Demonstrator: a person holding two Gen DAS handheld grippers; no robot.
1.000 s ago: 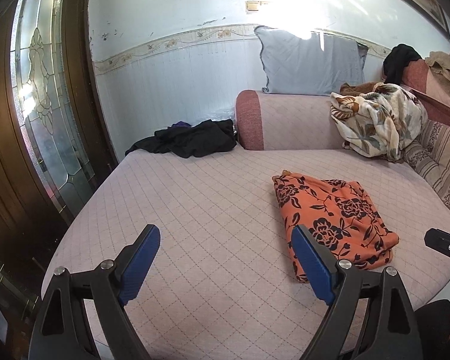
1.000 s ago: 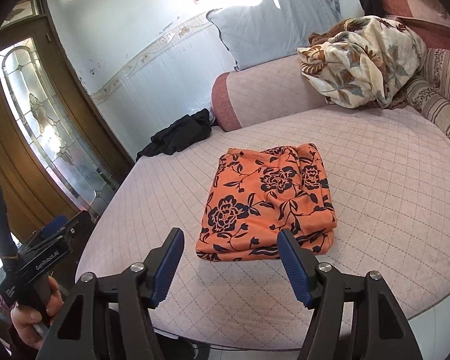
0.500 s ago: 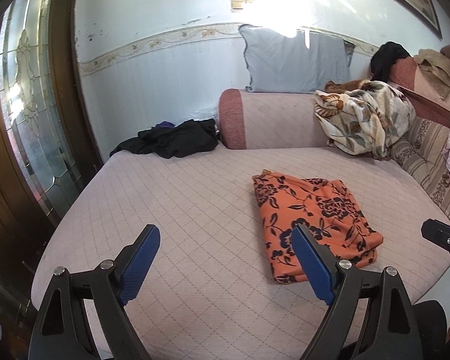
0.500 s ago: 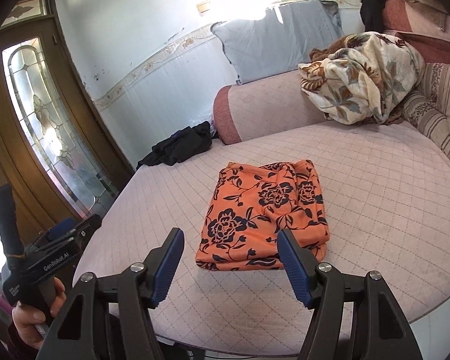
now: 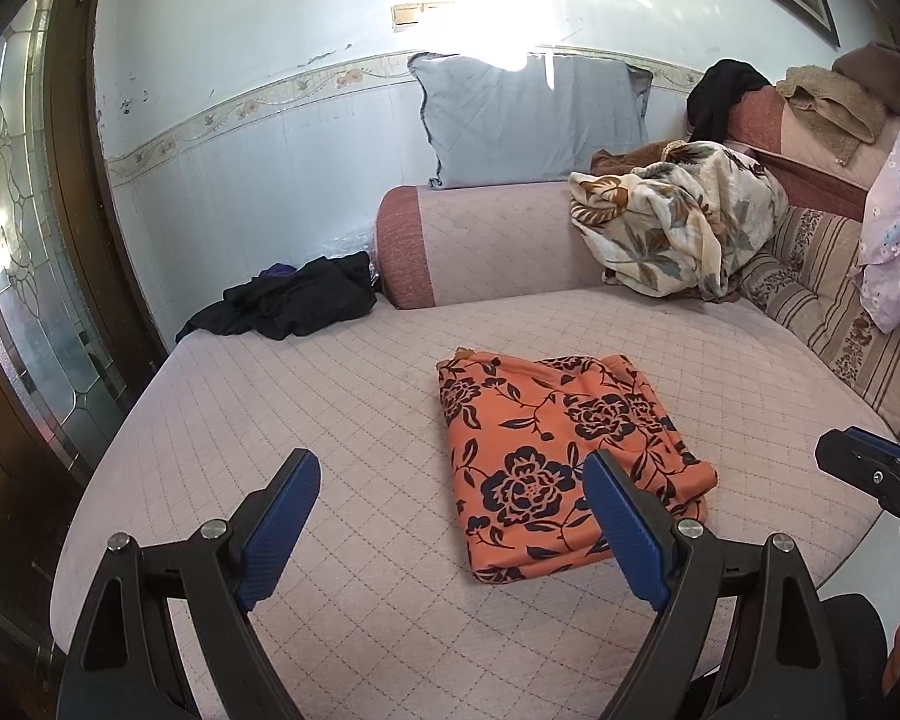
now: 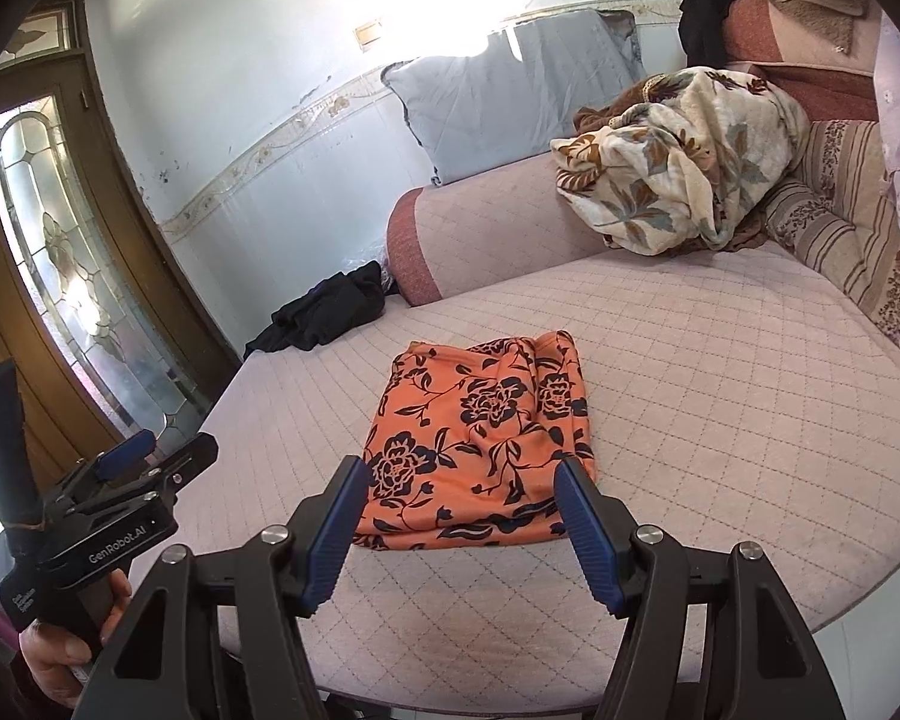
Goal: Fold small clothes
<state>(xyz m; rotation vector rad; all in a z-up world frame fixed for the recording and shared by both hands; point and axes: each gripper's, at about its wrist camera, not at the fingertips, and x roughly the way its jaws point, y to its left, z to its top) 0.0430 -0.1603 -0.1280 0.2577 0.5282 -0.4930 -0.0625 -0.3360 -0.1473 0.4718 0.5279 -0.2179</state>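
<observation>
Now folded orange cloth (image 6: pixel 480 438) ahead of right claw (image 6: pixel 462 534), untouched

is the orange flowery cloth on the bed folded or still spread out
Folded. The orange floral cloth lies as a compact rectangle on the bed, with stacked layers showing along its near edge. Neither gripper touches it.
</observation>
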